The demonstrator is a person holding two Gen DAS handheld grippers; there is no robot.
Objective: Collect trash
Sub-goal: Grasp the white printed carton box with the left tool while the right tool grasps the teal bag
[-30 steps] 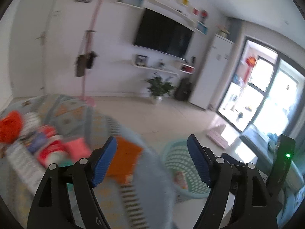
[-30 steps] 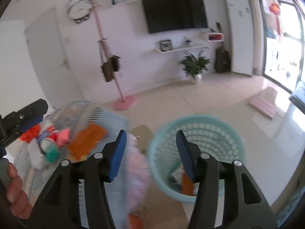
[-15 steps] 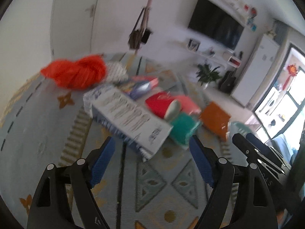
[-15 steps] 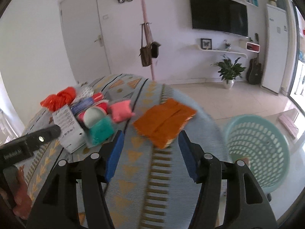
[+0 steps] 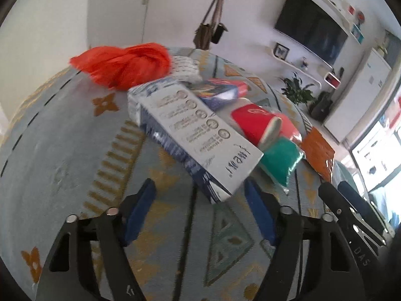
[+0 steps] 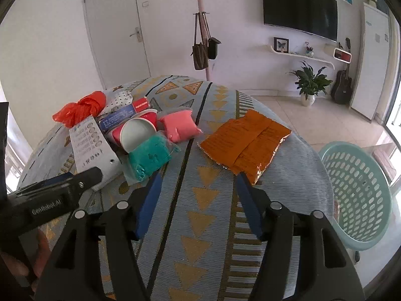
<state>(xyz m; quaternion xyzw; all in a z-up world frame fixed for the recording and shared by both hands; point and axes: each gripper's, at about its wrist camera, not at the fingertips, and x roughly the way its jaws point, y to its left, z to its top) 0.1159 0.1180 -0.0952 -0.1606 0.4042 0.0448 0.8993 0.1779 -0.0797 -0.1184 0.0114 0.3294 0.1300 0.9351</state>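
Since the white carton (image 5: 193, 130) lies on the round table (image 5: 62, 150) dead ahead of the left gripper (image 5: 200, 210), long axis running away up-left and near corner just between the blue tips, left is nearer. Its jaws have just been narrowing, partly open, not yet pressing. Right gripper (image 6: 198, 200), pitched down and opening with nothing between the jaws, points just short of the orange packet (image 6: 246, 141); basket (image 6: 361, 195) sits off the table's right edge.

Woven matt tablecloth (image 6: 205, 200); glossy printed cardboard box (image 5: 200, 130); crinkly orange foil packet (image 6: 246, 139); perforated smooth plastic basket (image 6: 361, 188); thin red plastic bag (image 5: 125, 62).
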